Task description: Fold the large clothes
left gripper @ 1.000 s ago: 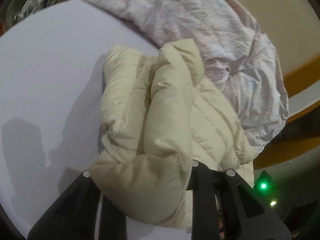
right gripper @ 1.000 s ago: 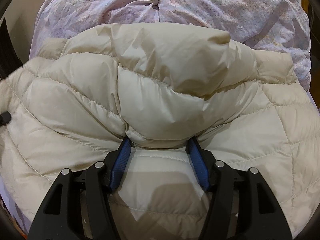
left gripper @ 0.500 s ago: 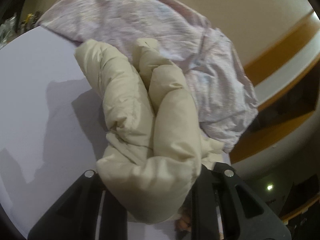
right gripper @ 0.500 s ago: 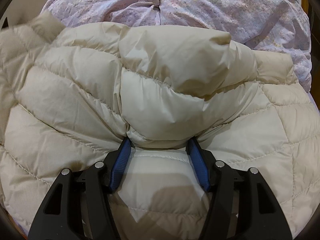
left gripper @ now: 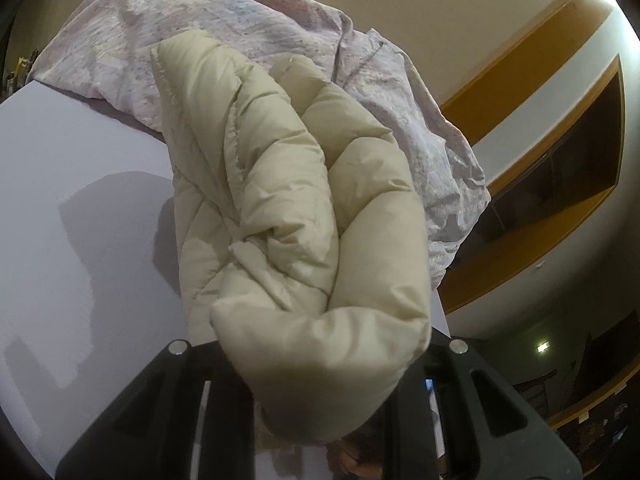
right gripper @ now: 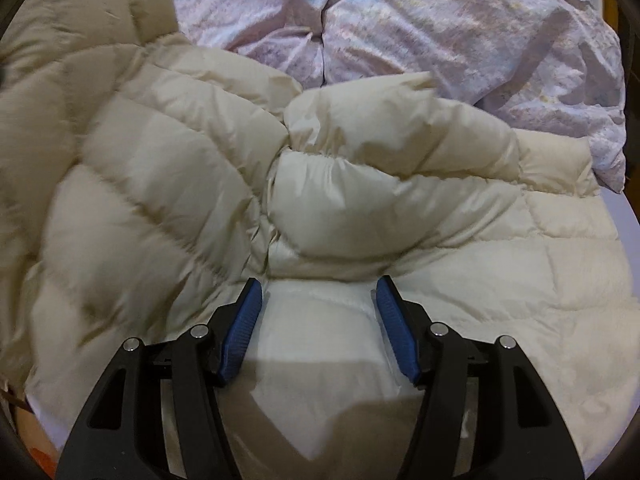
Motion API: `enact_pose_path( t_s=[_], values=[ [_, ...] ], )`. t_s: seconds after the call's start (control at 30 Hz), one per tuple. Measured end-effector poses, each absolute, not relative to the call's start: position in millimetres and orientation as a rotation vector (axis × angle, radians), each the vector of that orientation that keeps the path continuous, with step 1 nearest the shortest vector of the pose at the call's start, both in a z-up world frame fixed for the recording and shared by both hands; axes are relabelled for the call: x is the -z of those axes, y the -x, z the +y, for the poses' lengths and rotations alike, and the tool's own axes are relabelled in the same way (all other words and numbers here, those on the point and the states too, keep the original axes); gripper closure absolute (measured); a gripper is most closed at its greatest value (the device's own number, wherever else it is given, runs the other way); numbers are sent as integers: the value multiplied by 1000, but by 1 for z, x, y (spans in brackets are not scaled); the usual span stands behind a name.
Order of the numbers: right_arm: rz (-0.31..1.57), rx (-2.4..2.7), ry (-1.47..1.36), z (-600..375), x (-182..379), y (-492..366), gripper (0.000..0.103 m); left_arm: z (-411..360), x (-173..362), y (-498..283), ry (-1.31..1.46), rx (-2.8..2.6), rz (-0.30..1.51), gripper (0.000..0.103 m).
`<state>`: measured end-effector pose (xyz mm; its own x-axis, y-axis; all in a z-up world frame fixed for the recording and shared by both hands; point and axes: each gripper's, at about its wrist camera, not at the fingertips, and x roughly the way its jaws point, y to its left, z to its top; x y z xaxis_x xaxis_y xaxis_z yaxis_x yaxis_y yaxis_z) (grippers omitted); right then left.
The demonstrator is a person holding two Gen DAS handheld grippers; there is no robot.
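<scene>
The bed (left gripper: 72, 208) is carrying everything here: its pale sheet is lying bare on one side, and a crumpled lilac quilt (right gripper: 460, 28) is bunched along the far edge. In front of that quilt the cream puffer jacket (right gripper: 160, 184) is spreading across most of the right wrist view, with its main body lying on the sheet and a puffy fold, perhaps the hood or collar, humping up in the middle. The fold looks to be only partly under way, since most of the jacket is lying broad and loose, not stacked into a tidy bundle. The left gripper (left gripper: 320, 412) is clamping a thick rolled wad of the jacket, probably a sleeve or side panel, which is standing up off the sheet and hiding the fingertips. The right gripper (right gripper: 320, 328) is pinching a padded section at the near edge, its blue pads (right gripper: 242, 328) pressing into the fabric on both sides. What seems left is laying the lifted part over the body, tucking the other side, and halving the lot.
</scene>
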<state>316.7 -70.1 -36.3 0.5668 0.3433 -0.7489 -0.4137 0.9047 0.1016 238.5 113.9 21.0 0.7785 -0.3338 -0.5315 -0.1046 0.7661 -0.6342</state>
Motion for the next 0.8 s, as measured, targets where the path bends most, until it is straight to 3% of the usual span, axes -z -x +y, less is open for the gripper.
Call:
enact_pose_path(
  t_s=[0.8],
  values=[
    [842, -470, -23, -173, 52, -245, 42, -20, -18, -275, 546, 293, 813, 80]
  ],
)
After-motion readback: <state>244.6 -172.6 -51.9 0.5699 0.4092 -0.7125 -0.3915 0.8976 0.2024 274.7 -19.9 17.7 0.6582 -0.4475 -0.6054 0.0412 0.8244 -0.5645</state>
